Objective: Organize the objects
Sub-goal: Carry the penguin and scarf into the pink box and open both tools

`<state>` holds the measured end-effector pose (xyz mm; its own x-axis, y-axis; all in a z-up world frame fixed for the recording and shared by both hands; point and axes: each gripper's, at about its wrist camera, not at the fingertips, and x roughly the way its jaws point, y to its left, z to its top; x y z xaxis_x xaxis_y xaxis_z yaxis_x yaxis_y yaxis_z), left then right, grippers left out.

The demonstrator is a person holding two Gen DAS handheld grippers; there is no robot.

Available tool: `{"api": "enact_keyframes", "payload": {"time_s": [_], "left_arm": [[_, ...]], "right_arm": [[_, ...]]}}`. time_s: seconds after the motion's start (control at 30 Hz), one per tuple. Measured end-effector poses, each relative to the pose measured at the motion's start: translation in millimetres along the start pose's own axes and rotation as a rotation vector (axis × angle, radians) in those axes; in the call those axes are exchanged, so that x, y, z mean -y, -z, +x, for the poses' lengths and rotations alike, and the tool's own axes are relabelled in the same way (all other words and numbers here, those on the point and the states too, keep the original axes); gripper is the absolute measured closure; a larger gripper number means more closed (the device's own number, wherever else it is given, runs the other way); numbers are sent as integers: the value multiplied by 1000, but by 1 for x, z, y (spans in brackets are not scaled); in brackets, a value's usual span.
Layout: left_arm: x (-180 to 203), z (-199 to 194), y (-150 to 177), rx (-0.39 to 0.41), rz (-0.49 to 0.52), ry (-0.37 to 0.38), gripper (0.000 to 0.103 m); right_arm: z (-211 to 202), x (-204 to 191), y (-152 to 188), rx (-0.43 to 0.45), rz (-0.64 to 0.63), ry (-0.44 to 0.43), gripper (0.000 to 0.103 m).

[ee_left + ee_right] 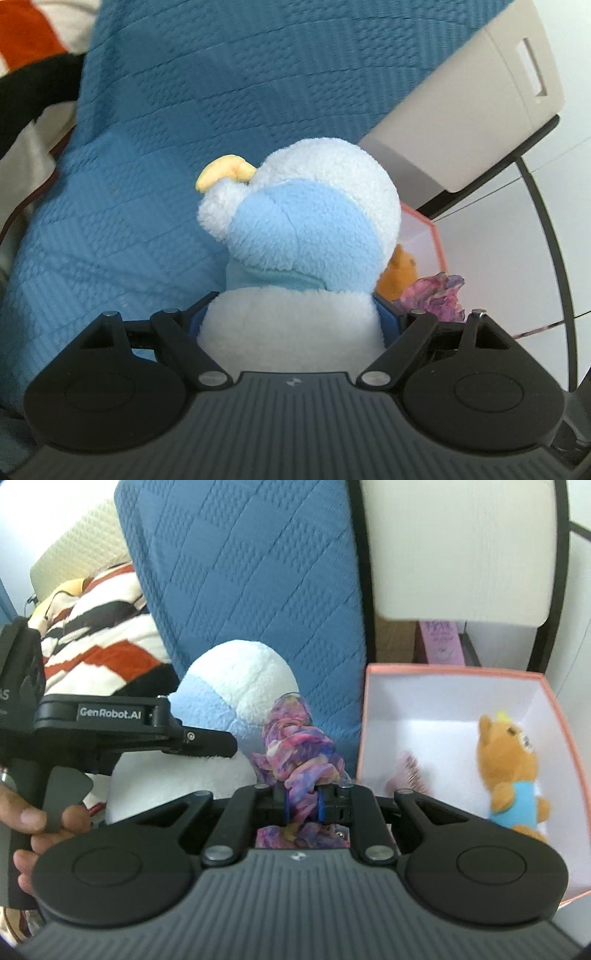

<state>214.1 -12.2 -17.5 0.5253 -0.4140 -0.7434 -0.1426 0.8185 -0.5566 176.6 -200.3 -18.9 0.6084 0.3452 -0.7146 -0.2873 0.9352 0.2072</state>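
Left gripper [291,321]: fingers clamped on plush penguin [299,229].
Right gripper [303,805]: fingers clamped on scarf [295,746].
Box [436,670]: holds toy bear [511,771].

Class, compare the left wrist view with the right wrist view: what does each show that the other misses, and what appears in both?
Only the left wrist view shows the plush penguin's yellow beak and the slot handle in the beige bin.

Only the right wrist view shows a hand gripping the left tongs, a striped blanket, the inside of the pink box, and the right tongs shut on the scarf.

Both show the plush penguin, the blue quilted cover, the scarf and the orange bear.
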Motion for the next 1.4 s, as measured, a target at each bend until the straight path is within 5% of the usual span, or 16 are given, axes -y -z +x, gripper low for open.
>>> {"api": "enact_keyframes", "payload": {"time_s": [0.27, 0.37, 0.47, 0.57, 0.77, 0.83, 1.07, 1.4], "left_arm": [[56, 10, -15, 1, 48, 52, 16], [80, 14, -16, 25, 66, 74, 28], [104, 16, -20, 35, 74, 131, 29], [122, 28, -19, 43, 147, 106, 28], [94, 65, -8, -61, 131, 38, 25], [68, 73, -4, -67, 111, 1, 17], [13, 80, 6, -81, 33, -41, 14], [41, 109, 35, -110, 114, -10, 14]], "right_arm": [[-29, 44, -12, 57, 41, 54, 87], [-37, 60, -10, 68, 60, 79, 87], [-40, 75, -5, 72, 72, 108, 87], [-36, 95, 1, 65, 91, 153, 87], [-25, 137, 24, 34, 167, 189, 87], [-20, 145, 32, 19, 179, 196, 87], [7, 164, 49, -11, 211, 237, 87], [19, 190, 70, -7, 291, 308, 84]]}}
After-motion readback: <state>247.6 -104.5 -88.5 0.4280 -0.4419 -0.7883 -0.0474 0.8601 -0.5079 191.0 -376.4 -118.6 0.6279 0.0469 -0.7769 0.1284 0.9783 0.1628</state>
